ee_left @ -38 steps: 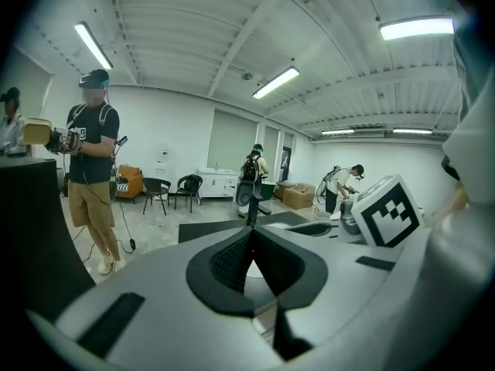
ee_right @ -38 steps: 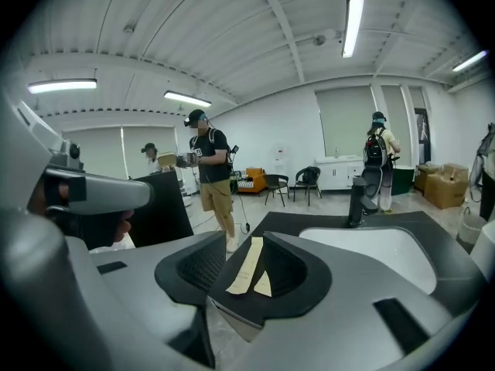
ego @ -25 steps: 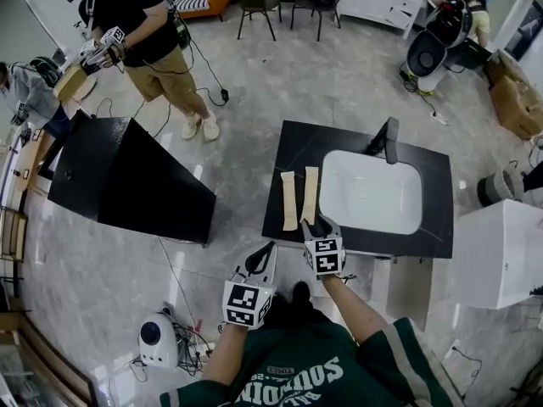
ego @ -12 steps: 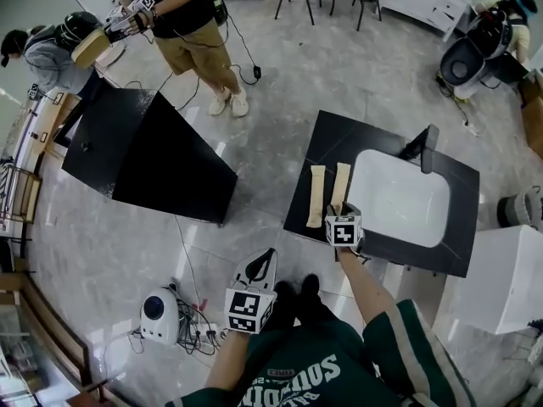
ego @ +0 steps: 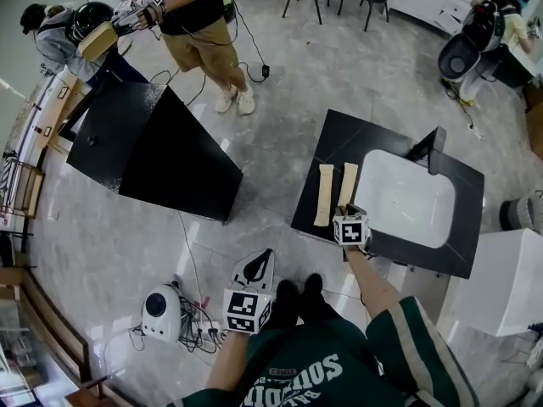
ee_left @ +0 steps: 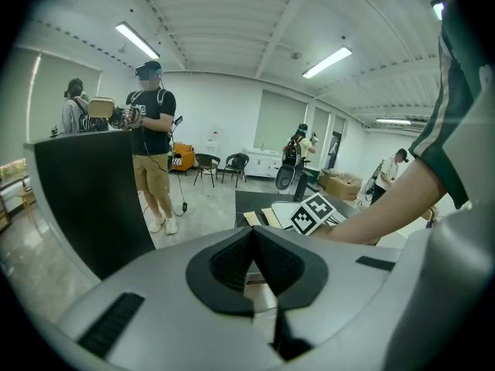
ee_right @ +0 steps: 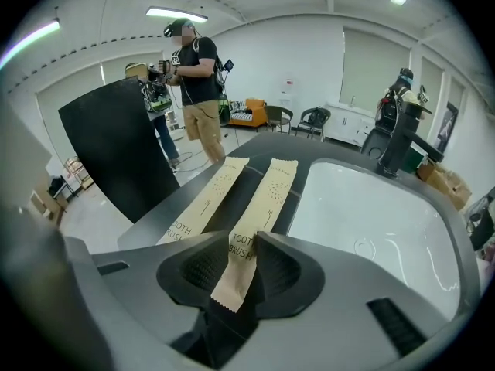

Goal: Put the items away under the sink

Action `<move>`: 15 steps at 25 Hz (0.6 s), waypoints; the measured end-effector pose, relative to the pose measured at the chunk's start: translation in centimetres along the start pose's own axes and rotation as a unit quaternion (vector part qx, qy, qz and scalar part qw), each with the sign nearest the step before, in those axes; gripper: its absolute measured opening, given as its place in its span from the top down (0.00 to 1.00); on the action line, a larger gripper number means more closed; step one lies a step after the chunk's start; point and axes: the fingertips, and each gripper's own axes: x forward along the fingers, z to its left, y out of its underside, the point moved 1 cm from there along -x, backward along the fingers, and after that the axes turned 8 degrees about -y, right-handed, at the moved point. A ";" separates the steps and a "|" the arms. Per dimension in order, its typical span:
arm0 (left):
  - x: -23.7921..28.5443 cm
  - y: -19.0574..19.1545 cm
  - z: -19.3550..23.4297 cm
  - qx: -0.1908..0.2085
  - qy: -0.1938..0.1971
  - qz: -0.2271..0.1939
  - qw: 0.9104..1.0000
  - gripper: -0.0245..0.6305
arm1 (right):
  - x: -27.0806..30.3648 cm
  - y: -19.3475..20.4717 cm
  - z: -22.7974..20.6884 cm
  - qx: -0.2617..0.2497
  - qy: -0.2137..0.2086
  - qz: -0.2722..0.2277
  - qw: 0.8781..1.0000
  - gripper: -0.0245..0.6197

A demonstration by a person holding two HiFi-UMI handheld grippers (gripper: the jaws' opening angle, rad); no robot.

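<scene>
Two tan paper toothbrush packets lie side by side on the black counter, left of the white sink basin. My right gripper sits over the counter's front edge at the near end of the right packet. In the right gripper view that packet runs between the pads, which have just been closing and now touch both its edges. The left packet lies free beside it. My left gripper hangs low in front of the cabinet, shut with nothing in it.
A black faucet stands behind the basin. A tall black slanted panel stands to the left, with two people behind it. A small white device and cables lie on the floor at my left. A white cabinet stands at the right.
My right gripper has come down from in front of the counter onto the near end of the right packet, and its jaws have narrowed around it. The left gripper stays low and shut.
</scene>
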 end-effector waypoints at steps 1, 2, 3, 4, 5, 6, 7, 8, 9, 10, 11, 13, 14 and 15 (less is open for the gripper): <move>-0.1 0.0 -0.1 0.001 0.002 -0.001 1.000 0.95 | -0.2 0.1 0.1 -0.002 -0.002 -0.002 1.000 0.77; -0.3 -0.1 -0.1 0.002 0.004 -0.002 1.000 0.95 | -0.4 0.1 0.2 -0.004 -0.005 -0.004 1.000 0.79; -0.5 -0.1 0.0 0.003 0.005 -0.003 1.000 0.95 | -0.5 0.2 0.4 -0.005 -0.006 -0.007 1.000 0.81; -0.6 -0.1 0.1 0.005 0.007 -0.003 1.000 0.95 | -0.8 0.2 0.6 -0.006 -0.007 -0.010 1.000 0.83; -0.8 -0.1 0.1 0.008 0.009 -0.003 1.000 0.95 | -1.0 0.3 0.8 -0.010 -0.009 -0.012 1.000 0.85; -0.9 0.0 0.2 0.010 0.012 -0.003 1.000 0.95 | -1.3 0.4 1.1 -0.014 -0.011 -0.013 1.000 0.85; -1.1 0.0 0.1 0.011 0.014 -0.004 1.000 0.95 | -1.6 0.6 1.4 -0.019 -0.015 -0.013 1.000 0.86; -1.2 0.0 0.1 0.013 0.017 -0.005 1.000 0.95 | -1.9 0.7 1.7 -0.023 -0.017 -0.014 0.999 0.86; -1.4 -0.1 0.1 0.014 0.020 -0.007 1.000 0.95 | -2.3 0.8 1.9 -0.025 -0.018 -0.016 0.999 0.86; -1.5 -0.2 0.1 0.016 0.023 -0.008 1.000 0.95 | -2.8 0.9 2.0 -0.025 -0.017 -0.020 0.999 0.87; -1.6 -0.3 0.0 0.017 0.027 -0.010 0.999 0.95 | -3.3 0.9 2.1 -0.025 -0.015 -0.025 0.999 0.87; -1.9 -0.5 -0.3 0.020 0.035 -0.014 0.999 0.95 | -4.4 1.0 2.0 -0.024 -0.010 -0.033 0.999 0.87; -2.1 -0.6 -0.5 0.022 0.040 -0.017 0.999 0.95 | -5.0 1.1 2.0 -0.023 -0.008 -0.037 0.999 0.87; -2.3 -0.7 -0.7 0.024 0.045 -0.019 0.998 0.95 | -5.7 1.2 2.0 -0.022 -0.006 -0.040 0.999 0.87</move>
